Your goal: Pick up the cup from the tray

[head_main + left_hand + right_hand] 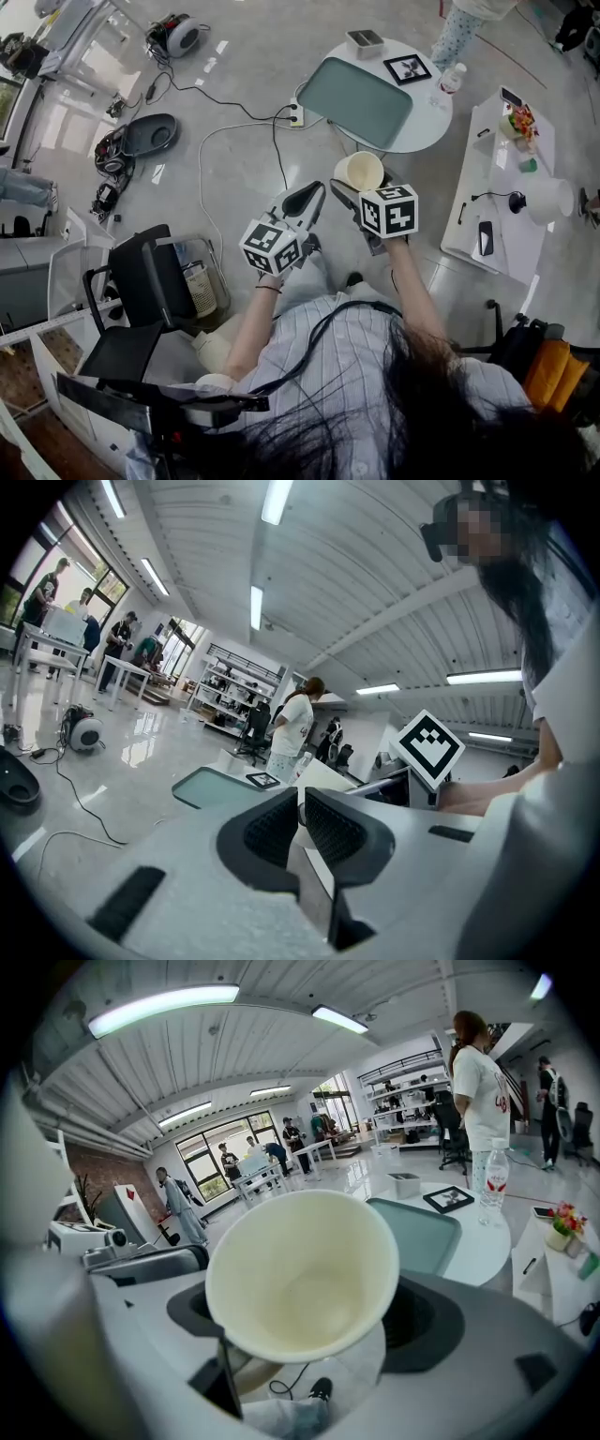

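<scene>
My right gripper is shut on a cream paper cup, held in the air over the floor, short of the round table. In the right gripper view the empty cup fills the space between the jaws, mouth toward the camera. The grey-green tray lies bare on the table beyond it, seen also as the tray in the right gripper view. My left gripper hovers just left of the cup, jaws nearly together with nothing between them. From the left gripper view the tray sits farther off.
The round white table also carries a water bottle, a framed marker and a small box. A white desk stands right. A power strip and cables lie on the floor, a black chair at left.
</scene>
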### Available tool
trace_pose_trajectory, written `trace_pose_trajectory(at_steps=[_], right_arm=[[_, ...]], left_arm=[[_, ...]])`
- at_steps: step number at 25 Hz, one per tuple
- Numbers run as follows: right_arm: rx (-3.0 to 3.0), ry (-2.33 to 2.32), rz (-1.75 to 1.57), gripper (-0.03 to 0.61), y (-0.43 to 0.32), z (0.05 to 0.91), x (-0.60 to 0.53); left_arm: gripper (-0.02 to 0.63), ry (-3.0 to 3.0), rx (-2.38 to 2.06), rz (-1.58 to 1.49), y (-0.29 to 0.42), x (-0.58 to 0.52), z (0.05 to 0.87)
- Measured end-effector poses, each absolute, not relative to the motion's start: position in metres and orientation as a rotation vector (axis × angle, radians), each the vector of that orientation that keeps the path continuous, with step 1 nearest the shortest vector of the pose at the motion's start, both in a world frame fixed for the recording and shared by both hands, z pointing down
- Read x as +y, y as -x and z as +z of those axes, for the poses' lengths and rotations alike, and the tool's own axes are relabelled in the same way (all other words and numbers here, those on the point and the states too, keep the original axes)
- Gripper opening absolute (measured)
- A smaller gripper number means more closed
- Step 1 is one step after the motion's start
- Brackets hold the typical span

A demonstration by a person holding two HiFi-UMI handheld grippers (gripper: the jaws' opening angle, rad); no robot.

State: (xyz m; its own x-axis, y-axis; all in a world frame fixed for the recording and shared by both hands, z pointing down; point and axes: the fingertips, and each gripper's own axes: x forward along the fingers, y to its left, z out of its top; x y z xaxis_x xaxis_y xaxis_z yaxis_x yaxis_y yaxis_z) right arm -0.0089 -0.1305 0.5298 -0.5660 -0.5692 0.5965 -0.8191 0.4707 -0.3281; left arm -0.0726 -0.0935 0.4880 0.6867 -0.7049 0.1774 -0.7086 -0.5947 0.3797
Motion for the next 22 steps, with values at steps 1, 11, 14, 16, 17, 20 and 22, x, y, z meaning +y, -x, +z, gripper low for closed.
trace_pose_trajectory(at_steps=[1, 11, 14, 16, 17, 20, 22], right_arm=[[-2.318, -1.156, 0.836, 0.433, 0.004, 0.53, -0.125], [-2.357, -1.107, 0.834, 0.433, -0.043, 0.531, -0.073], [-2.368, -1.09, 0.833, 0.433, -0.055, 0.533, -0.052], [-2.373, -1.076, 0.831, 0.433, -0.062, 0.532, -0.039], [-2.374, -1.069, 0.828, 0.433, -0.065, 0.532, -0.032], [-2.372, -1.059, 0.821, 0.433, -0.076, 0.533, -0.011], [-2.369, -1.055, 0.823, 0.433, -0.082, 0.536, 0.002]], left_arm=[[0.032, -2.475, -1.104, 0.015, 0.068, -0.089, 0.488], [0.032, -2.468, -1.169, 0.018, 0.028, -0.049, 0.485], [0.032, -2.464, -1.184, 0.02, 0.017, -0.031, 0.487], [0.032, -2.464, -1.188, 0.02, 0.009, -0.02, 0.487], [0.032, -2.466, -1.188, 0.019, 0.004, -0.015, 0.486], [0.032, -2.476, -1.19, 0.015, -0.007, 0.001, 0.484], [0.032, -2.482, -1.194, 0.01, -0.013, 0.011, 0.483]])
